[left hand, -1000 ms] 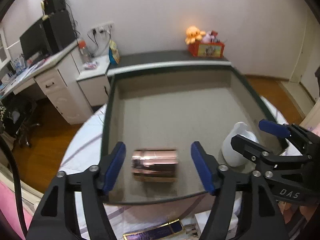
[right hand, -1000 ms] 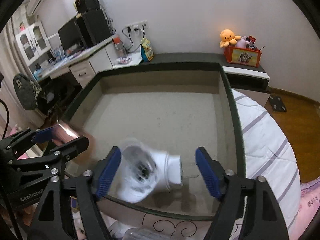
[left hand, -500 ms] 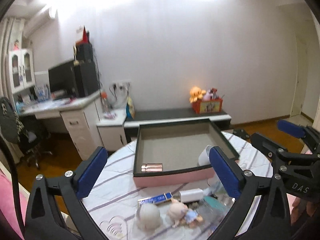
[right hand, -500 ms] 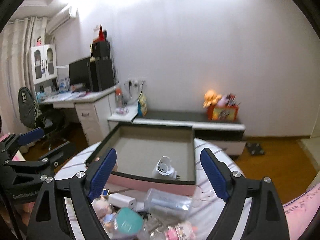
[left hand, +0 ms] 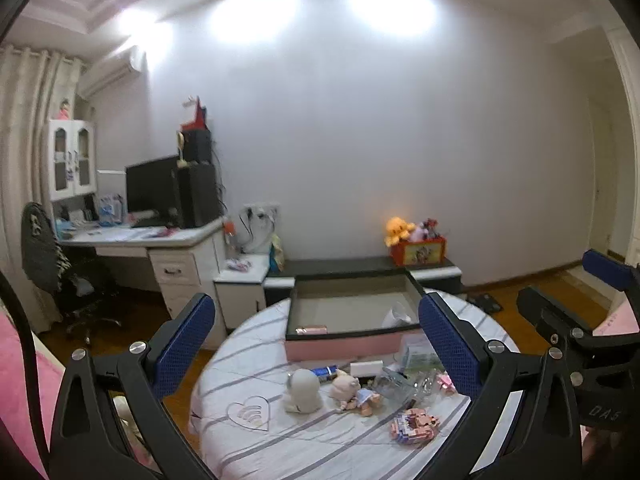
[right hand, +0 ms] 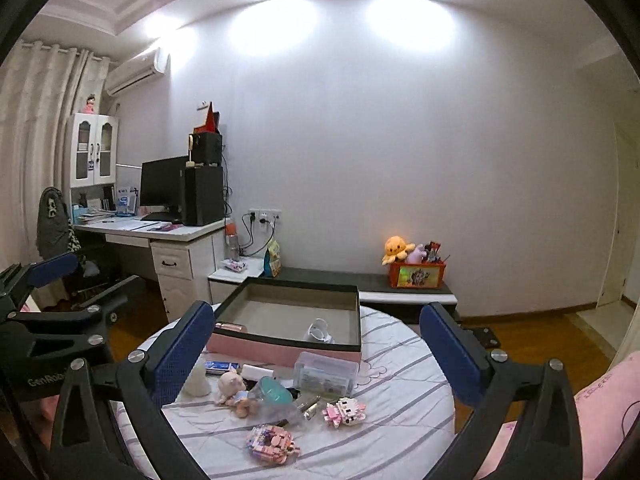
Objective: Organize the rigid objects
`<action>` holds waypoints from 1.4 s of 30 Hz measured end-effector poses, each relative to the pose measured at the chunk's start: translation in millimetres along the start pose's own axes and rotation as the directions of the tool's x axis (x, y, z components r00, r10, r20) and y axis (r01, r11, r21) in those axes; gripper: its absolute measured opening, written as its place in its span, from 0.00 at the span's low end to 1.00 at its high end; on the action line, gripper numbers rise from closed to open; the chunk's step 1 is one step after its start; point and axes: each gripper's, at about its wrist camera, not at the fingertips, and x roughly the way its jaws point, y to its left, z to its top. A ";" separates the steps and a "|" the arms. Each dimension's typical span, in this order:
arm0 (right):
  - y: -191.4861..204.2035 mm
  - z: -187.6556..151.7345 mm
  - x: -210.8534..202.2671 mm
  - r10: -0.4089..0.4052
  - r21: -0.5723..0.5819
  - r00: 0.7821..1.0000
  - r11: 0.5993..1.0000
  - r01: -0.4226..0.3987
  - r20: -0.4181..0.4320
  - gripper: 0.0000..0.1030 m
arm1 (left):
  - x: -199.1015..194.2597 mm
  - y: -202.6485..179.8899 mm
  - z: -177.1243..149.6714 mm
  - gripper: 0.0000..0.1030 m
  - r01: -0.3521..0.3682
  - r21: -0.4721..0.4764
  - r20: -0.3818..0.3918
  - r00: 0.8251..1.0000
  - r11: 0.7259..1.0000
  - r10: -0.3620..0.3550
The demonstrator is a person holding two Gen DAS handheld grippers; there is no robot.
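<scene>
A pink box with a dark rim [left hand: 344,347] [right hand: 280,350] sits at the far side of a round table. Inside lie a rose-gold cylinder [left hand: 312,329] [right hand: 230,326] and a white cup-like object [left hand: 396,316] [right hand: 318,330]. Both grippers are pulled well back from the table. My left gripper [left hand: 316,344] is open and empty. My right gripper [right hand: 316,352] is open and empty.
On the striped tablecloth [right hand: 400,400] in front of the box lie a white round figure [left hand: 302,390], a small doll [right hand: 234,388], a clear plastic case [right hand: 326,372], a teal lid [right hand: 274,390] and pink brick models [right hand: 272,444]. A desk [right hand: 160,232] stands left.
Both grippers have drawn back and up from the box, leaving the cylinder and the white object inside it. The whole table now shows.
</scene>
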 end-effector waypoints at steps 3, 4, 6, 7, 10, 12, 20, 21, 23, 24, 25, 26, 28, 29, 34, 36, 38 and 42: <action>3.1 1.4 -15.5 -0.002 -0.006 1.000 1.000 0.003 0.021 1.00 | -13.7 -0.8 2.4 1.00 -0.009 -0.003 0.020 1.000 1.000 0.009; 3.2 1.7 -19.9 -0.001 -0.004 1.000 1.000 0.001 0.025 1.00 | -17.2 -0.9 3.5 1.00 -0.010 -0.005 0.028 1.000 1.000 0.011; 4.6 2.5 -30.2 -0.001 -0.004 0.999 1.000 0.001 0.044 1.00 | -24.7 -0.5 4.5 1.00 -0.014 -0.005 0.041 0.999 1.000 0.014; 5.0 2.7 -32.5 -0.002 -0.006 0.999 1.000 0.002 0.048 1.00 | -26.3 0.1 5.0 1.00 -0.014 -0.005 0.045 0.999 1.000 0.014; 9.1 4.8 -40.2 -0.011 -0.011 0.998 1.000 0.012 0.067 1.00 | -31.2 0.5 4.7 1.00 -0.015 -0.003 0.056 0.998 1.000 0.015; 9.3 4.6 -43.2 -0.013 -0.014 0.997 1.000 0.014 0.071 1.00 | -33.0 1.4 5.2 1.00 -0.013 -0.007 0.060 0.998 1.000 0.013; 12.0 3.5 -44.4 -0.016 -0.018 0.997 1.000 0.017 0.070 1.00 | -25.8 0.9 1.9 1.00 -0.012 -0.011 0.041 0.999 1.000 0.012; 10.3 2.0 -42.6 -0.016 -0.017 0.998 1.000 0.017 0.068 1.00 | -23.9 0.6 1.1 1.00 -0.013 -0.011 0.041 0.999 1.000 0.013; 9.1 1.2 -39.9 -0.014 -0.013 0.998 1.000 0.015 0.062 1.00 | -23.8 0.6 1.0 1.00 -0.010 -0.011 0.037 0.999 1.000 0.010; 8.2 0.5 -39.1 -0.013 -0.011 0.998 1.000 0.014 0.060 1.00 | -22.3 0.2 0.3 1.00 -0.007 -0.012 0.033 0.999 1.000 0.008; 8.0 -0.1 -37.9 -0.014 -0.010 0.998 1.000 0.015 0.057 1.00 | -20.9 -0.3 -0.2 1.00 -0.005 -0.013 0.029 1.000 1.000 0.005; 7.9 -1.1 -36.3 -0.013 -0.010 0.998 1.000 0.014 0.054 1.00 | -18.0 -0.4 -1.3 1.00 0.001 -0.015 0.023 1.000 1.000 -0.001; 6.6 -2.7 -32.9 -0.010 -0.007 0.999 1.000 0.010 0.047 1.00 | -10.1 -0.7 -5.0 1.00 0.013 -0.021 0.000 1.000 1.000 -0.013; 6.3 -4.3 -30.8 -0.009 -0.006 0.999 1.000 0.009 0.039 1.00 | -4.6 0.2 -7.8 1.00 0.024 -0.025 -0.016 1.000 0.999 -0.024; 4.5 -18.7 -10.1 0.000 0.004 1.000 1.000 0.000 -0.021 1.00 | 27.6 -2.6 -34.0 1.00 0.055 -0.026 -0.123 0.991 0.998 -0.058; 1.4 -30.6 4.2 0.010 0.026 0.998 1.000 -0.008 -0.064 1.00 | 44.7 -5.2 -52.1 1.00 0.063 -0.014 -0.188 0.980 0.998 -0.064; 0.0 -42.7 15.7 0.012 0.040 0.995 0.999 -0.008 -0.102 1.00 | 59.4 -4.3 -72.5 1.00 0.057 -0.007 -0.249 0.967 0.998 -0.057; -4.1 -78.4 45.4 0.007 0.074 0.978 0.997 0.009 -0.208 1.00 | 83.2 6.6 -107.4 1.00 0.029 -0.032 -0.361 0.932 0.999 -0.039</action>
